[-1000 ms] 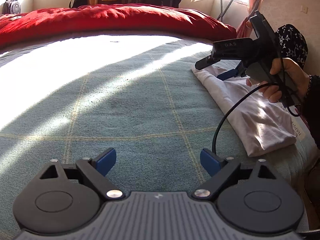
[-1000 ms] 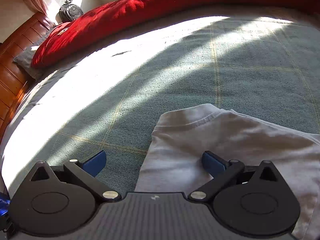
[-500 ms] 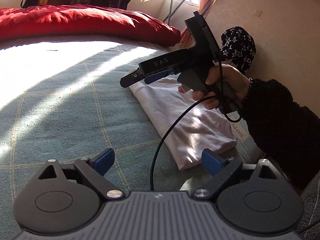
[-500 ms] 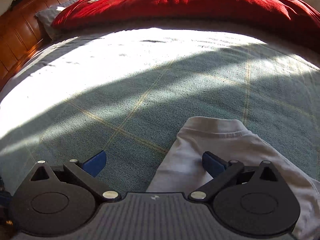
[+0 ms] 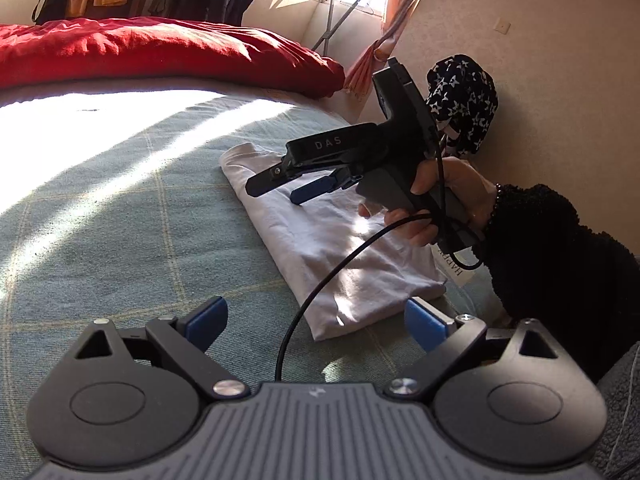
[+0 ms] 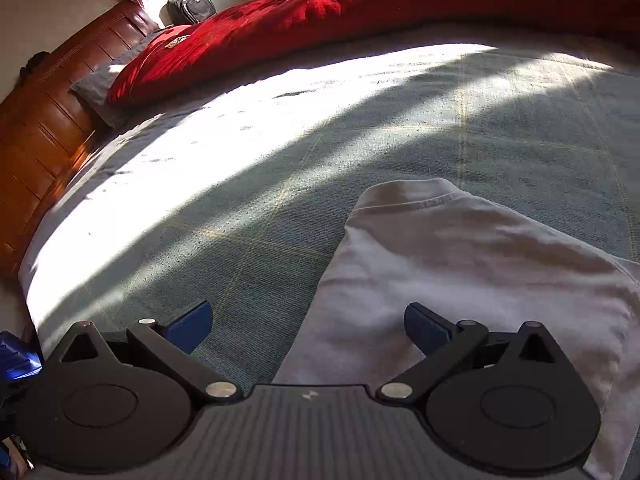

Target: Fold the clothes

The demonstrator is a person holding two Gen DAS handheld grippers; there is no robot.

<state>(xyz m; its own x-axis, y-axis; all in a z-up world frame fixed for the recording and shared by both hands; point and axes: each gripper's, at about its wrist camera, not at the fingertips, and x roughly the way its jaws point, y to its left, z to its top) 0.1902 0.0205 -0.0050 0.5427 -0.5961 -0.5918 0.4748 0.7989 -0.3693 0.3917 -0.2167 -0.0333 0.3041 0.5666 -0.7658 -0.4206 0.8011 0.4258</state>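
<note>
Already folded narrow: white T-shirt [image 5: 340,248] at frame right; both tongs, left gripper [image 5: 316,320] and right gripper [image 6: 306,320], agape, empty; for any further fold, pinch corners evenly.

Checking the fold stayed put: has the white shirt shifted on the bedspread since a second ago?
Cannot tell: both cameras swung, though the white shirt looks unchanged against the bedspread lines.

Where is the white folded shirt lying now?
The white shirt lies on the green bedcover, near the bed's right edge in the left wrist view, directly below the open right gripper.
</note>
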